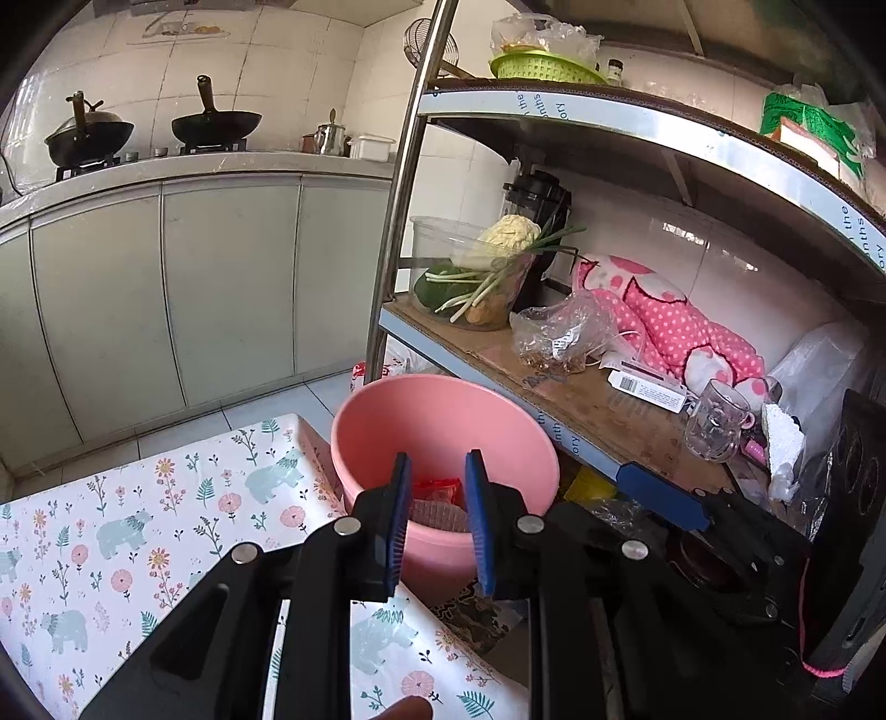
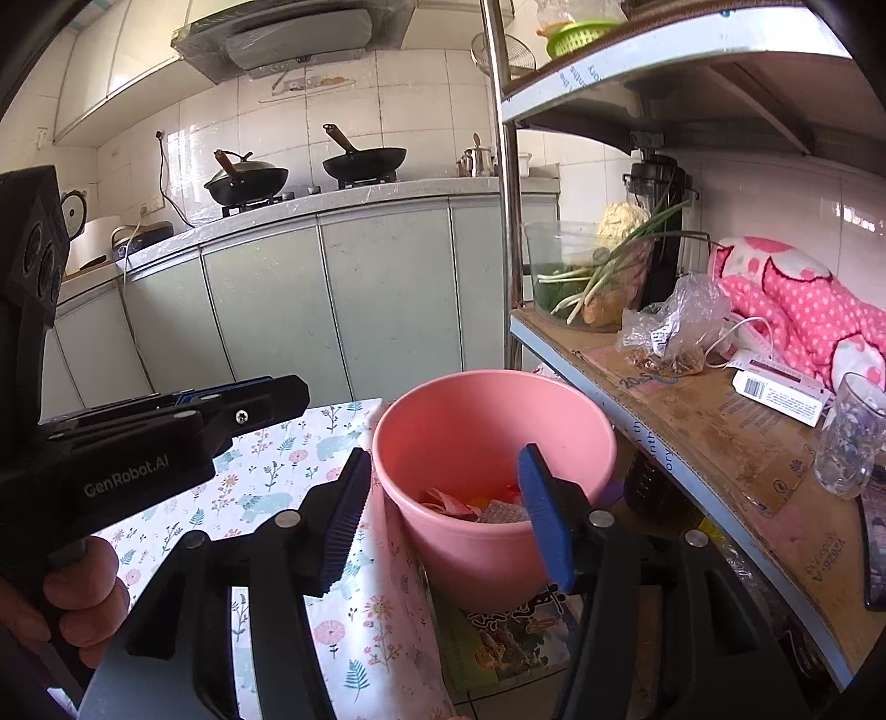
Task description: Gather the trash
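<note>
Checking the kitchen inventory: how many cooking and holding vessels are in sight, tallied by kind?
Black woks on the stove: 2
Pink plastic bucket holding trash: 1
Clear plastic vegetable tub: 1
Green plastic basket: 1
Clear glass mug: 1
Total: 6

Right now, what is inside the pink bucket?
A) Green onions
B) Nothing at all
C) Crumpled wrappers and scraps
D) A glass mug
C: the right wrist view looks down into the pink bucket and shows crumpled wrappers and scraps at its bottom, while the green onions and the glass mug sit on the shelf beside it.
</note>
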Motion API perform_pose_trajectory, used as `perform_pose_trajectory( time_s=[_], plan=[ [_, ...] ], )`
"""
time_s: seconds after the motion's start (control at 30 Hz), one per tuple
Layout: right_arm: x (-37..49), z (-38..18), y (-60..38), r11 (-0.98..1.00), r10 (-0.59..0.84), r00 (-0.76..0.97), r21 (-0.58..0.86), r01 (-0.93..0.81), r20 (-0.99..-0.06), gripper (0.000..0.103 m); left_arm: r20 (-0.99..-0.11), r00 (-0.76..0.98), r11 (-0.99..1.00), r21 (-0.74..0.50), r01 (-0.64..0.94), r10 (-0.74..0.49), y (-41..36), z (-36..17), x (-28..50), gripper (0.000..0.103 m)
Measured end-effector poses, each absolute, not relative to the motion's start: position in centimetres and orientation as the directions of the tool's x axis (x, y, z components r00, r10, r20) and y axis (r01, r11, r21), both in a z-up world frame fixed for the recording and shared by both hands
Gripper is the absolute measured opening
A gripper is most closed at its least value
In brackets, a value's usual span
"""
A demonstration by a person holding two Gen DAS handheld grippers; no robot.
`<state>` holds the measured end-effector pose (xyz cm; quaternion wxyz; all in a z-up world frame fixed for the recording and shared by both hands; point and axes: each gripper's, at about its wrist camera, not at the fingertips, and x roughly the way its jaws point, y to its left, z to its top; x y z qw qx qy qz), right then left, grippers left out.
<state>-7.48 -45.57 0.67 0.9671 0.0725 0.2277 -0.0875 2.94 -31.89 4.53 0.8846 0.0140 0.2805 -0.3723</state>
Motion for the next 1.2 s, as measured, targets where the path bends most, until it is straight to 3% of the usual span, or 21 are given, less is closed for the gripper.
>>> perform_pose_trajectory(
  time_s=[0.13,1.2],
  plan=[
    [-8.6,1.2,-44.6,0.969,-0.173,0.882,0.084,0.232,-0.438,0.062,-0.496,0.575,0.726,-0.184,0.663,-0.651,-30.8,5.0,1.9,0.019],
    [-10.4,2.4,-40.0,0.964,-0.256,0.865,-0.046,0.263,-0.432,0.063,-0.452,0.653,0.773,-0.151,0.616,-0.608,-25.5,5.6,-2.6,0.019]
  ],
)
